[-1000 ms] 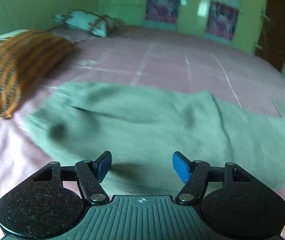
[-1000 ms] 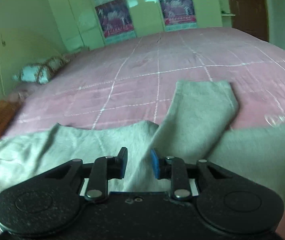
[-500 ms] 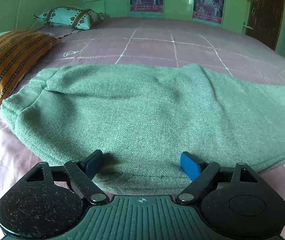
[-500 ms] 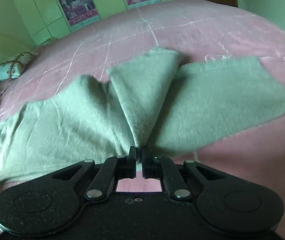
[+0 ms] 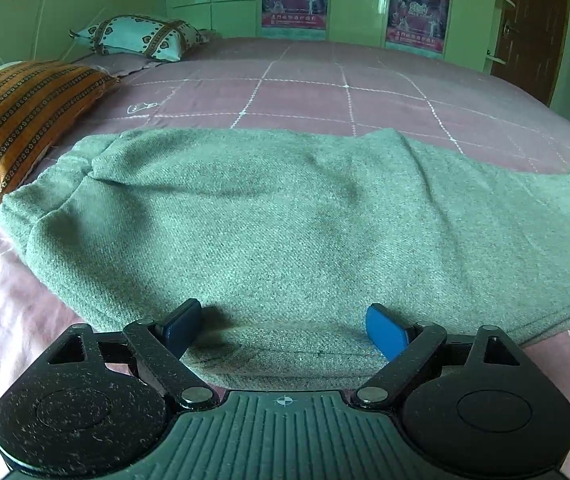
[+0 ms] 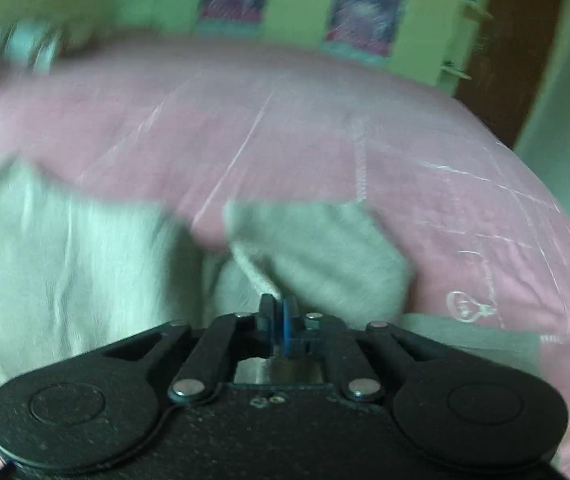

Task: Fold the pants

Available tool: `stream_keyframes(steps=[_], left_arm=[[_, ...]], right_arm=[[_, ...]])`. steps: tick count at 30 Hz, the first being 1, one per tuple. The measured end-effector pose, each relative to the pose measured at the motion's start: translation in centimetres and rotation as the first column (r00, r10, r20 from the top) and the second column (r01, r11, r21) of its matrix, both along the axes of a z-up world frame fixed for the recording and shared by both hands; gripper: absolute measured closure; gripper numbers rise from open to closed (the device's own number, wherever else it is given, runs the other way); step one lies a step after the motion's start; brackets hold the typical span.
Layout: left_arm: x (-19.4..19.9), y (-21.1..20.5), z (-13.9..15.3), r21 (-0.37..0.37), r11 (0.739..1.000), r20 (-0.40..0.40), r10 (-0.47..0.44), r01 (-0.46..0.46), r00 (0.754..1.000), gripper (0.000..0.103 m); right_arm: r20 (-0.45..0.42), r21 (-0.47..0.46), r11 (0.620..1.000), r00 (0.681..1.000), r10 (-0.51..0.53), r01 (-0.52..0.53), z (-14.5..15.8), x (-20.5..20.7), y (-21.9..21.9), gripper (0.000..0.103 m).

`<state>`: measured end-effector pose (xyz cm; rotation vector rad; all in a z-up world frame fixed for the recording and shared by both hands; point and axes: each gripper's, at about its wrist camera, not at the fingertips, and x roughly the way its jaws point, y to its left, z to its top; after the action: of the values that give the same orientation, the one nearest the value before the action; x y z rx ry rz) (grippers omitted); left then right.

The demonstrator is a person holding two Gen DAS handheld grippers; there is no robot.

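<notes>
On pants [image 6: 317, 248], right hand-held gripper [image 6: 279, 312] has clamped shut.

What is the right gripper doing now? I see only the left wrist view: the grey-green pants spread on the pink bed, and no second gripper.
Observer: The right gripper is shut. A gather of the pants runs up into its tips, so it seems to pinch the cloth.
Operator: Where is the leg end?
Observer: One pant leg lies just beyond those tips, its end toward the far side of the bed sheet.
Operator: Is that picture sharp?
Observer: No, the right wrist view is blurred; seams cannot be read there.
</notes>
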<state>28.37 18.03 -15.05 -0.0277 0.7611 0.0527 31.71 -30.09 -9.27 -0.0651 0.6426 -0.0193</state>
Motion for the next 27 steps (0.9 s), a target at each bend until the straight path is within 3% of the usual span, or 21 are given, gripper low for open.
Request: stream_keyframes(steps=[2, 4, 7, 9, 10, 11, 13, 15, 17, 19, 22, 27], left_arm=[[-0.1, -0.2, -0.2, 0.007, 1.000, 0.009, 0.001, -0.001, 1.000, 0.014], [-0.2, -0.3, -0.2, 0.008, 1.000, 0.015, 0.005, -0.005, 1.000, 0.013], [-0.1, -0.5, -0.3, 0.010, 1.000, 0.014, 0.007, -0.007, 1.000, 0.012], [0.0, -0.5, -0.3, 0.013, 1.000, 0.008, 0.002, -0.002, 1.000, 0.012], [0.0, -0.4, -0.2, 0.013, 1.000, 0.005, -0.003, 0.003, 1.000, 0.011], [-0.1, -0.3, -0.2, 0.011, 1.000, 0.003, -0.007, 0.007, 1.000, 0.011], [-0.1, -0.3, -0.2, 0.006, 1.000, 0.003, -0.008, 0.008, 1.000, 0.011], [0.0, -0.4, -0.2, 0.011, 1.000, 0.004, -0.005, 0.005, 1.000, 0.010], [0.0, -0.6, -0.3, 0.015, 1.000, 0.005, -0.001, 0.001, 1.000, 0.009], [0.0, -0.6, -0.3, 0.015, 1.000, 0.006, 0.001, -0.001, 1.000, 0.009], [-0.1, -0.4, -0.1, -0.002, 1.000, 0.007, 0.004, -0.004, 1.000, 0.009], [-1.3, 0.2, 0.9, 0.014, 0.999, 0.030, 0.051, -0.051, 0.998, 0.009]], right_arm=[[0.121, 0.120, 0.991, 0.990, -0.074, 0.059, 2.3, -3.4, -2.6, 0.103], [0.153, 0.294, 0.942, 0.966, -0.211, 0.159, 2.6, -6.9, -6.4, 0.103], [0.014, 0.483, 0.821, 0.935, -0.355, 0.304, -1.4, -9.8, -11.3, 0.103], [-0.135, 0.513, 0.775, 0.927, -0.351, 0.368, -4.6, -9.7, -13.2, 0.101], [-0.129, 0.531, 0.768, 0.930, -0.343, 0.357, -5.2, -10.1, -13.6, 0.098], [-0.095, 0.513, 0.788, 0.935, -0.342, 0.341, -4.9, -10.5, -13.6, 0.091], [-0.055, 0.437, 0.841, 0.943, -0.328, 0.318, -4.1, -10.3, -12.9, 0.064], [-0.013, 0.351, 0.905, 0.967, -0.254, 0.242, -3.2, -9.8, -11.4, 0.063], [0.011, 0.191, 0.968, 0.986, -0.167, 0.162, -2.4, -9.3, -9.6, 0.065], [0.027, 0.040, 0.997, 0.998, -0.063, 0.062, -2.0, -8.4, -7.5, 0.065], [0.020, -0.207, 0.976, 0.997, 0.076, -0.070, -2.5, -7.3, -3.9, 0.066], [-0.081, -0.360, 0.905, 0.974, 0.212, -0.227, -3.5, -5.4, -1.0, 0.067]])
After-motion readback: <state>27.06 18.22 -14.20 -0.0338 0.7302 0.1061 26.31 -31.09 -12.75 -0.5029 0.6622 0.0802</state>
